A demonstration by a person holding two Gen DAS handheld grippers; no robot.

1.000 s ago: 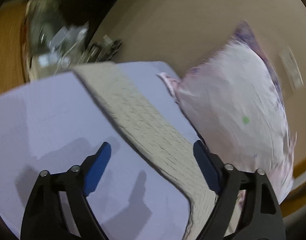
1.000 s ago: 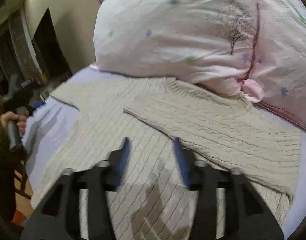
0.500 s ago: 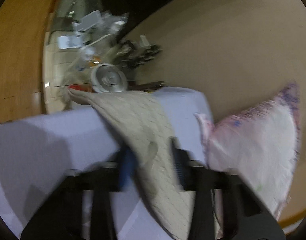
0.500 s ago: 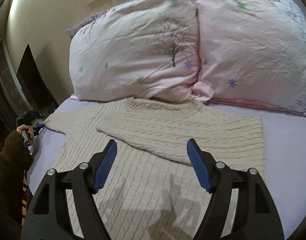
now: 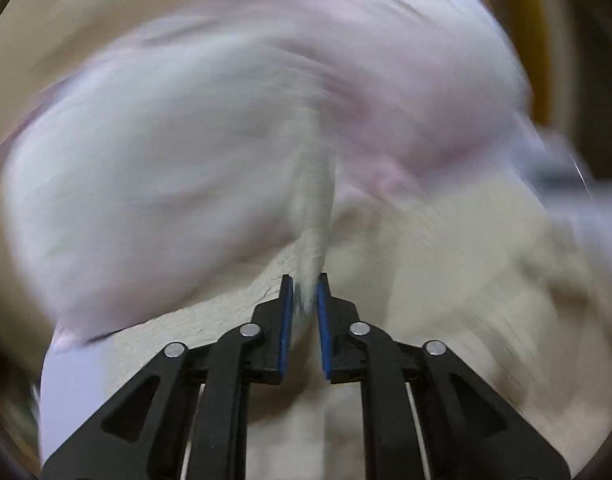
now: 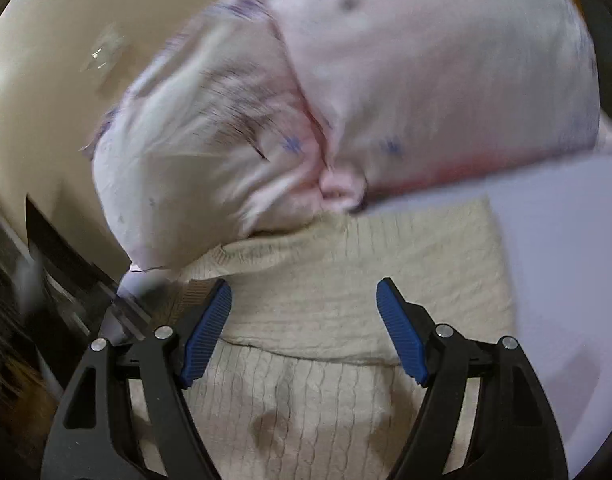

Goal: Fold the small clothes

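left gripper (image 5: 304,292): clamped on a sweater (image 5: 406,280) fold | right gripper (image 6: 303,308): wide apart, holding nothing, above sweater | pillows (image 6: 346,100) behind, on bed (image 6: 566,260)

Dim, warm indoor light. Left wrist view: heavy motion blur, pillows (image 5: 225,128) smeared into streaks; only left gripper (image 5: 304,304) sharp. Right wrist view: moderate blur, sweater (image 6: 346,280) knit legible near centre, soft shadow below. Fisheye bending and dark vignette at edges, both views.
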